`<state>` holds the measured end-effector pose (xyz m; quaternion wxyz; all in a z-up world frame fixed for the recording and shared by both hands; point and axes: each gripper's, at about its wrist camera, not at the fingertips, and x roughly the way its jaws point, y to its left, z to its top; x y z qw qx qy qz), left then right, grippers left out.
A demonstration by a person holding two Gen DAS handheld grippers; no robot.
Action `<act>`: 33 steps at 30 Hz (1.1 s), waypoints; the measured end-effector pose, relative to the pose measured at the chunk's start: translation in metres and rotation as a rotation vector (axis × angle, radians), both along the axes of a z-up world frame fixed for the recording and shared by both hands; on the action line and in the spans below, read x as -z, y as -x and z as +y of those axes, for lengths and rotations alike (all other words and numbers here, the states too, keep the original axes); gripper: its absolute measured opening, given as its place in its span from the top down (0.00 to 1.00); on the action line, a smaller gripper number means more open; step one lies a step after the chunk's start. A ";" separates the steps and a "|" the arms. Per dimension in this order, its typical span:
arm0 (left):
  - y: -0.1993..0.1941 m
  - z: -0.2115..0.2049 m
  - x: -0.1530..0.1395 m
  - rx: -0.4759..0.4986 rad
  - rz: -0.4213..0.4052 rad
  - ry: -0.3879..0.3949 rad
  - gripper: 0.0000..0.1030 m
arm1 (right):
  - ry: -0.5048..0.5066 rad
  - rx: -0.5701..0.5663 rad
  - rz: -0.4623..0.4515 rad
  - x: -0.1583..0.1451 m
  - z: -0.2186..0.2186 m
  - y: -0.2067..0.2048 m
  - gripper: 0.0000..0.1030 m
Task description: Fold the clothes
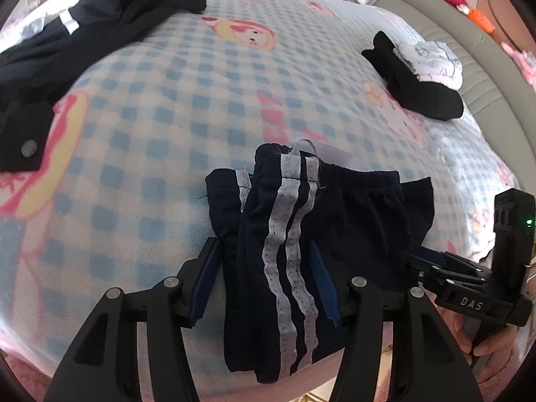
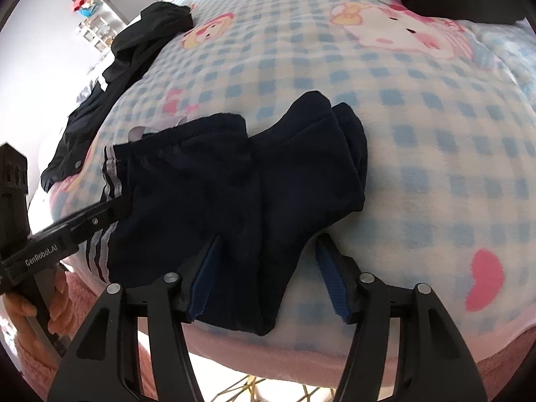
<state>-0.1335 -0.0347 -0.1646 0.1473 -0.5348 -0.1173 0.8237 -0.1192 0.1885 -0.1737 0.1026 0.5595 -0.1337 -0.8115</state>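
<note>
Folded navy shorts (image 1: 355,214) with white side stripes (image 1: 284,234) lie near the front edge of a blue-checked cartoon blanket (image 1: 167,117). My left gripper (image 1: 264,251) straddles the striped side. It is open, its blue pads beside the fabric and not pressing it. In the right wrist view the shorts (image 2: 207,181) spread to the left. My right gripper (image 2: 269,241) stands open over their plain navy end, and the right pad is clear of the cloth. Each gripper shows in the other's view: the right gripper (image 1: 432,261) and the left gripper (image 2: 117,207).
A black garment (image 1: 100,16) with a snap-button flap (image 1: 28,149) lies at the far left. Black socks (image 1: 418,87) and a white printed cloth (image 1: 432,60) sit at the far right by a grey padded headboard (image 1: 469,50). The blanket's pink edge (image 2: 268,358) runs just below the grippers.
</note>
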 end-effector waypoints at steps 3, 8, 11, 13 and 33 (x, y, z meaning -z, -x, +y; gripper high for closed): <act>-0.002 -0.003 0.007 -0.015 -0.002 -0.057 0.44 | 0.005 -0.009 -0.012 0.003 -0.005 0.004 0.35; -0.006 -0.004 0.002 0.004 0.020 -0.136 0.51 | 0.043 -0.071 0.033 -0.007 -0.020 0.007 0.46; -0.004 -0.007 0.006 -0.008 0.008 -0.135 0.57 | 0.065 -0.067 0.017 0.000 -0.023 0.013 0.47; -0.003 -0.013 0.014 -0.046 -0.016 -0.172 0.53 | 0.064 -0.040 -0.004 0.011 -0.022 0.017 0.47; -0.036 0.046 -0.038 -0.018 0.069 -0.093 0.84 | 0.095 -0.104 0.102 -0.036 -0.021 -0.005 0.91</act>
